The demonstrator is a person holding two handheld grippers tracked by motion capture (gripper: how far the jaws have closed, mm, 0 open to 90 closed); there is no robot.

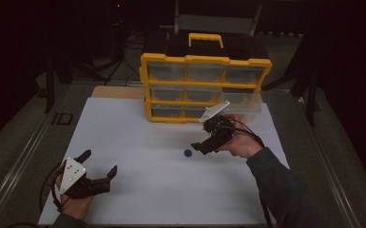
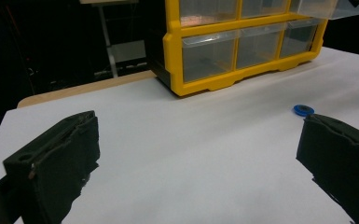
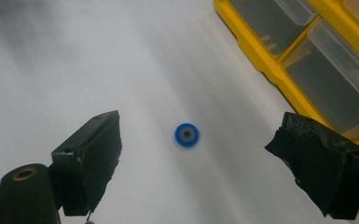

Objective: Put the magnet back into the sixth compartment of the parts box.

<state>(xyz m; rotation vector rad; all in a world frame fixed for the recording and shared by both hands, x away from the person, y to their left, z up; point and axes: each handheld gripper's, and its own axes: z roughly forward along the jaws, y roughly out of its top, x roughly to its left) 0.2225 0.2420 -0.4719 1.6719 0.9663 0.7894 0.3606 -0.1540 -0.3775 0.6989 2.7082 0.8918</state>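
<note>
A small blue ring [image 1: 187,153] lies flat on the white sheet [image 1: 138,137], in front of the yellow drawer organizer [image 1: 204,88]. My right gripper [image 1: 205,141] hovers just right of the ring, open and tilted down toward it. In the right gripper view the blue ring [image 3: 187,135] sits on the sheet below, between the spread jaws of the right gripper [image 3: 205,122]. My left gripper [image 1: 100,163] rests open near the sheet's front left corner, holding nothing. In the left gripper view the left gripper [image 2: 198,135] is wide open, with the blue ring [image 2: 303,110] far off by its right jaw.
The organizer [image 2: 242,42] has clear drawers; one lower right drawer [image 1: 245,102] is pulled out, behind my right hand. Its yellow corner [image 3: 270,56] lies up and right of the ring. Dark surroundings ring the table, with metal rails along both sides.
</note>
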